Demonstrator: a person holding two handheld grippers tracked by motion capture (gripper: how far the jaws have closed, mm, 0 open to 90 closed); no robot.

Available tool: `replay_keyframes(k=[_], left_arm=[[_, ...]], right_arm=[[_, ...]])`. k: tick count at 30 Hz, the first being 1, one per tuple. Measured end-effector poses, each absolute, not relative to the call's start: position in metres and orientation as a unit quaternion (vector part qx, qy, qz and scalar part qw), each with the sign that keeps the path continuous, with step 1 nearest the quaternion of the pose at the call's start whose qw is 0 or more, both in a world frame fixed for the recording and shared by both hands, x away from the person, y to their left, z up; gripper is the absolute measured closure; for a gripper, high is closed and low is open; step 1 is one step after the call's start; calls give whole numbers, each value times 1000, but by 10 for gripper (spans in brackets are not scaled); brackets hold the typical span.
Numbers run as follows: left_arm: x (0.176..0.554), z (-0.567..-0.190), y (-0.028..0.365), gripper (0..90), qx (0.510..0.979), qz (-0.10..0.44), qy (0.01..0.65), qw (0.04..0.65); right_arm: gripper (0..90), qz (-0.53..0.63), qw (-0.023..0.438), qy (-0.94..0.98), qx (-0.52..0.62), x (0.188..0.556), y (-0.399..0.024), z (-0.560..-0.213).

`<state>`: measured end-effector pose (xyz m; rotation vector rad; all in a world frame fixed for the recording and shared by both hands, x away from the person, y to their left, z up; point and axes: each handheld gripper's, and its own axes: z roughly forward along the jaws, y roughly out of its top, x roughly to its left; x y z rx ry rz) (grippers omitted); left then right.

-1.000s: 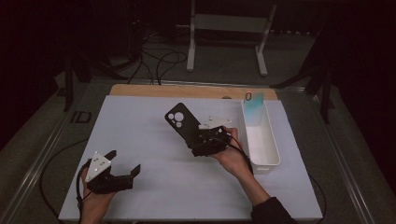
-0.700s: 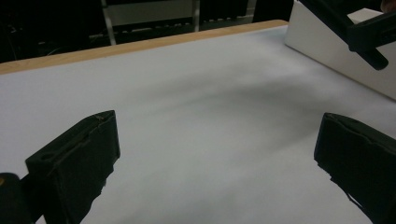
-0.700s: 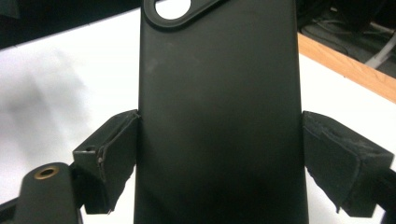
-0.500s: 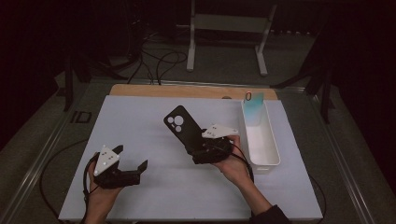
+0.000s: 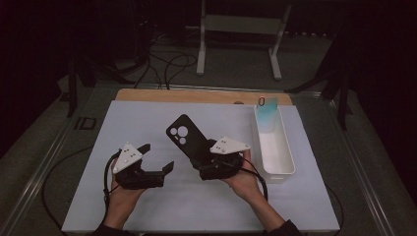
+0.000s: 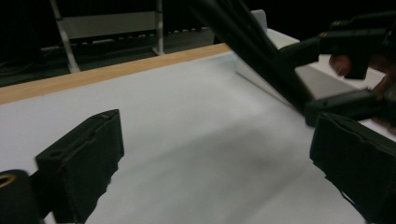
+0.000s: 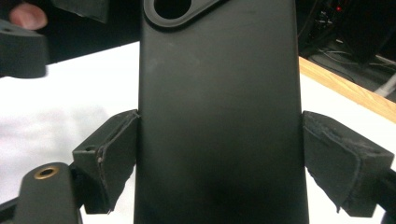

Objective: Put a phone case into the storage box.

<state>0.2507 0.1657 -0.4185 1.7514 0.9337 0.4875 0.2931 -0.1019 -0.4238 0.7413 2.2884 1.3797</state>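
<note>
A black phone case (image 5: 184, 137) with a round camera cut-out stands tilted above the white mat (image 5: 147, 118). My right gripper (image 5: 202, 160) is shut on the case's lower end. In the right gripper view the case (image 7: 219, 93) sits between the two pads (image 7: 112, 154) of the right gripper (image 7: 208, 154). My left gripper (image 5: 156, 157) is open just left of the case, nothing between its jaws. In the left gripper view the left gripper (image 6: 219, 163) gapes wide over the mat, and the case (image 6: 252, 42) slants across the upper right.
A long white tray (image 5: 286, 162) lies at the mat's right edge with a teal item (image 5: 268, 117) standing at its far end. A wooden strip (image 5: 196, 96) runs along the mat's far edge. Cables trail off the table's left side.
My left gripper has moved right and a little forward, closer to the case. The right gripper has drawn the case slightly toward the near side.
</note>
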Motion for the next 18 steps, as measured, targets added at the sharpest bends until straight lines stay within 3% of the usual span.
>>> replay_keyframes(k=[5, 18], left_arm=[[254, -415, 156, 71, 727, 193, 391, 530], [260, -414, 144, 336, 713, 146, 396, 560]], right_arm=[[148, 486, 182, 815, 259, 292, -98, -426], [148, 500, 176, 811, 247, 287, -84, -430]])
